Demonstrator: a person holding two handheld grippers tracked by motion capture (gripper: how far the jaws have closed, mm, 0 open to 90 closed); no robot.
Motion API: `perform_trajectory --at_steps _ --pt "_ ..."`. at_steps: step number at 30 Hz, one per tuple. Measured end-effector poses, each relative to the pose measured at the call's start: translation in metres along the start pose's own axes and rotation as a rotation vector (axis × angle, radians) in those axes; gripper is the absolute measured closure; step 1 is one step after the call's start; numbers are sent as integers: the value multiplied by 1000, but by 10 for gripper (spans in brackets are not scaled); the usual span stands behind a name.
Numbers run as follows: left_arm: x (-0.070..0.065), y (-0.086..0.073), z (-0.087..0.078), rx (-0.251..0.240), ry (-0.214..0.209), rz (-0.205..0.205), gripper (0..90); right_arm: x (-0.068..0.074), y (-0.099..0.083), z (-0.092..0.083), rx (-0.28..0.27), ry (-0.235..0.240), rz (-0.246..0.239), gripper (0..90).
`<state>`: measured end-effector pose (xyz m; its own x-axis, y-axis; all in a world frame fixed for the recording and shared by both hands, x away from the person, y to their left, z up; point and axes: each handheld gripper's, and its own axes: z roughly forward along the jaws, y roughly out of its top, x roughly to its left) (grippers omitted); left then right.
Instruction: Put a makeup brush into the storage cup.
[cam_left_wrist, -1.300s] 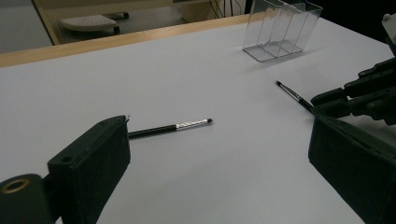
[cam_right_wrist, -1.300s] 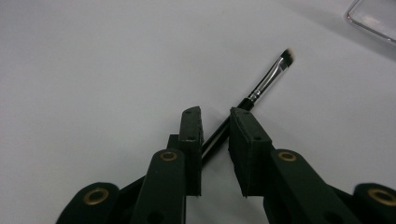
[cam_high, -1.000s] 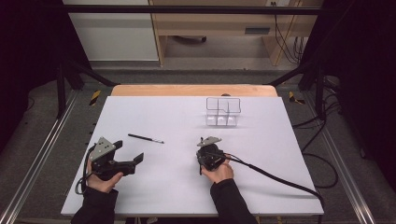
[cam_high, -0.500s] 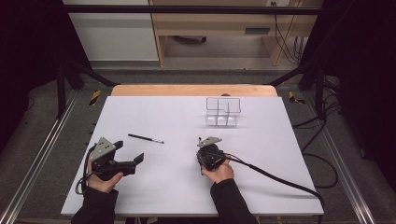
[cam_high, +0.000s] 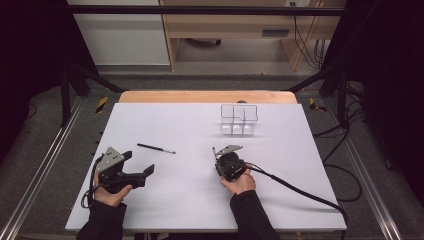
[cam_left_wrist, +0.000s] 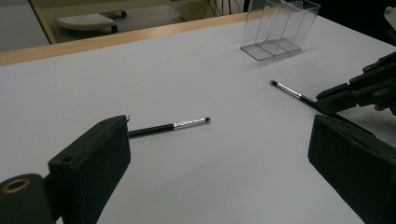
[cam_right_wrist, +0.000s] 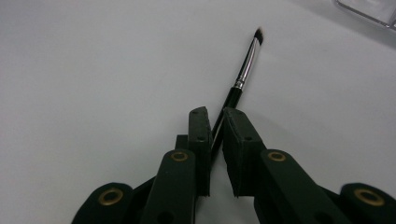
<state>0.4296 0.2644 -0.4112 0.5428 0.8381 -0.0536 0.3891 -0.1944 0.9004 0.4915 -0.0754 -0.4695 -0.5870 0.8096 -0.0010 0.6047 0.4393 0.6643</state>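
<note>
Right gripper (cam_right_wrist: 215, 126) clamps a brush (cam_right_wrist: 243, 77) on the bench (cam_high: 190, 125).
Its jaws have just closed on the handle, readying a lift; left gripper (cam_left_wrist: 219, 158) waits open beside the second brush (cam_left_wrist: 169, 126).

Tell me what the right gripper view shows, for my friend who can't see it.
Two black jaws of the right gripper are closed on the dark handle of a thin brush. The brush points away over a white table, silver collar and dark tip ahead.
</note>
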Motion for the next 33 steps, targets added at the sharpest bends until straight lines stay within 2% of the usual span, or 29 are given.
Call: perform_trajectory --at_steps 2,8,11,15,20,28,30,33 --pt "0 0 0 0 0 0 49 -1 1 -1 -6 -2 5 785" --pt "0 0 1 3 -2 4 50 -8 7 4 -44 8 69 709" --pt "0 0 1 3 -3 1 50 -8 7 9 -57 34 87 684" --pt "0 0 1 3 -3 2 51 -5 5 11 -68 53 74 667" --pt "0 0 1 4 -2 2 51 1 6 7 -112 83 74 633" --pt "0 0 1 3 -3 1 52 20 5 12 -122 145 69 499" --pt "0 0 1 3 -3 1 52 23 5 13 -117 134 42 509" --pt "0 0 1 2 -3 1 52 23 5 14 -103 110 28 560"
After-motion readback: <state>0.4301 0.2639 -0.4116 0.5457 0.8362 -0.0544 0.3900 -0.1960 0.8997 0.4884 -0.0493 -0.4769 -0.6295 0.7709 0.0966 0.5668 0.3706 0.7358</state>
